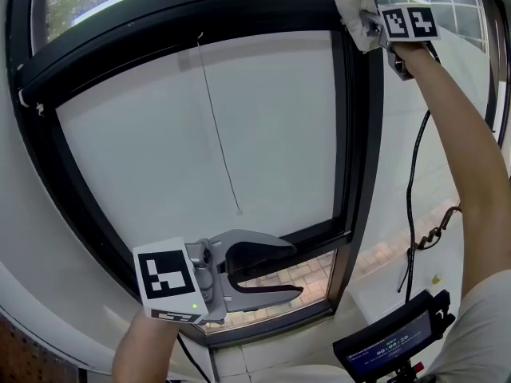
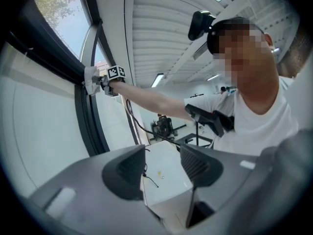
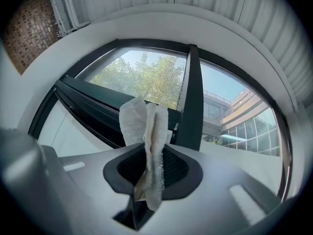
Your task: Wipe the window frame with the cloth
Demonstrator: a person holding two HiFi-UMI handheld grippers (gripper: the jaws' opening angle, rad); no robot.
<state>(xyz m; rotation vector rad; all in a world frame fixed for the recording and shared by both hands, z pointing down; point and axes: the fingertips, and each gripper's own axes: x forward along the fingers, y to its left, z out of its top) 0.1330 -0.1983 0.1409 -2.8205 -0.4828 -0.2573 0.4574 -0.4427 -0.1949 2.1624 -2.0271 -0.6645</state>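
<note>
Head view, item: wiping step judged in hand at the top right corner of the black metal window frame [image 1: 361, 150]. The next move probably calls for steady pressure along the frame's right upright.

Item, low left: grey two-jaw left gripper [image 1: 294, 271], near the frame's bottom edge. Its jaws are spread wide, with nothing between them and touching nothing.

Item, top right: right gripper [image 1: 375, 26] on a raised arm. Its jaws are clamped on the white folded terry cloth [image 1: 353, 8], whose free end appears to lie against that corner.
</note>
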